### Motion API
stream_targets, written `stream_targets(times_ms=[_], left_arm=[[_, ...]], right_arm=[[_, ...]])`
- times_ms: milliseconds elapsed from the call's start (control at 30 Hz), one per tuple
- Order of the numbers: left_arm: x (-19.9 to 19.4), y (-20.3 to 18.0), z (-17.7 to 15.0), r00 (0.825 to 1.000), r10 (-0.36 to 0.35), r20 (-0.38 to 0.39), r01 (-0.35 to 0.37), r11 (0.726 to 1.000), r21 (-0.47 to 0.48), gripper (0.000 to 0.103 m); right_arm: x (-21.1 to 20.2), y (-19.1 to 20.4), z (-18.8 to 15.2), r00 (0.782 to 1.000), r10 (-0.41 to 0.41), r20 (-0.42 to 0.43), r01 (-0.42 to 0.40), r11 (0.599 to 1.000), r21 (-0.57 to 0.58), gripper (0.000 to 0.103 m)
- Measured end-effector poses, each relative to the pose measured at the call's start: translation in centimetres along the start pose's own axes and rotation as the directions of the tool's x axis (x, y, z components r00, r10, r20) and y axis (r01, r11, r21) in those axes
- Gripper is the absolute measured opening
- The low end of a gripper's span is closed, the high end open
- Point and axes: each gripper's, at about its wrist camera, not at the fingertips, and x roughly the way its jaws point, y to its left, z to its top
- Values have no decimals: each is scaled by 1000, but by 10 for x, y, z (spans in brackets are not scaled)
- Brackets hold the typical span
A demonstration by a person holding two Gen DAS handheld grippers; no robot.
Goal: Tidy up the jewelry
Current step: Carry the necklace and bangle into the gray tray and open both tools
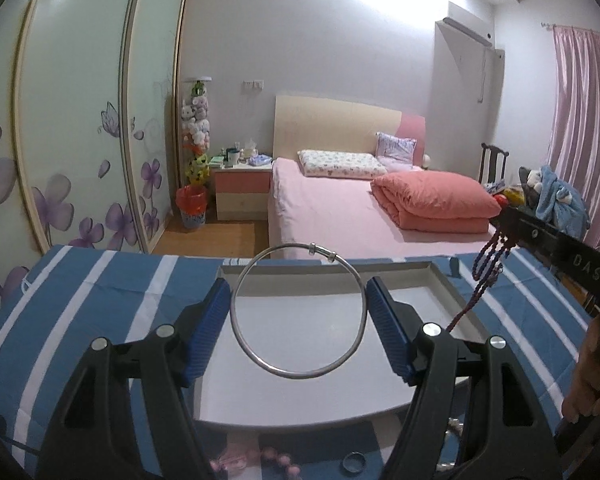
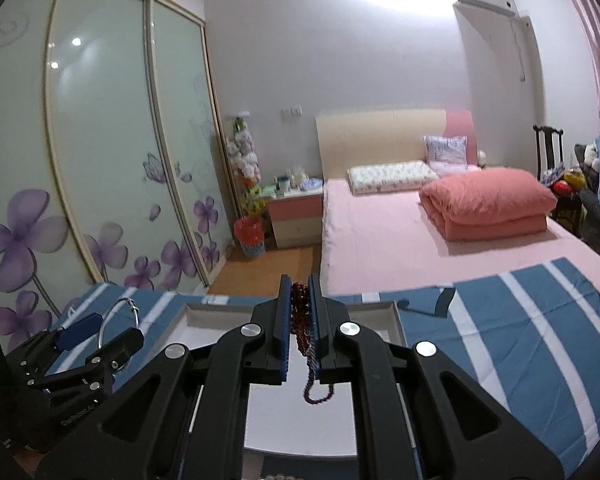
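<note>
Left gripper (image 1: 299, 312), its blue pads (image 1: 388, 328) pressed against opposite sides of a silver bangle (image 1: 298, 310), holds the ring upright above a shallow white tray (image 1: 452, 292) that rests on a blue-and-white striped cloth (image 1: 80, 292). Right gripper (image 2: 300, 320), fingers nearly together, pinches a strand of dark red beads (image 2: 302, 336) whose loop hangs below the pads over the same tray; in the left wrist view the strand dangles beside the tray's right wall. On the cloth near the tray's closest edge lie a small ring (image 1: 354, 462) and pink beads (image 1: 278, 460); a bed (image 1: 340, 216) stands behind.
</note>
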Motion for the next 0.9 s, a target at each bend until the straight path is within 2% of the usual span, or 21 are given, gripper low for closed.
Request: stream_targets(times_ms=[267,467,500,567,600,633,900], left_arm=[[37,4,-16,997,10,-77,-10,1000,-1,68],[53,7,-21,994,13,-108,-13,1000,-3,68],[55,8,-22,994,13,-109,-14,1000,-5,69],[56,9,-21,994,15,-105,-15,1000,-2,69],[57,10,-21,995,17,-103,-17,1000,1,69],[57,9,-21,995,16,-101,-16,1000,2,69],[49,8,-21,996,30,-89,-30,1000,1,69]], right_arm=[[38,0,-23,992,-24,-126,25,1000,9,9],[47,2,-24,988,-21,-151,23,1000,9,10],[48,1,-23,988,-17,-151,19,1000,14,11],[47,0,-22,988,-8,-153,11,1000,21,21],[46,-1,-21,989,-8,-149,11,1000,21,30],[45,-1,-21,989,-9,-145,12,1000,19,33],[41,0,-19,991,-7,-132,9,1000,13,33]])
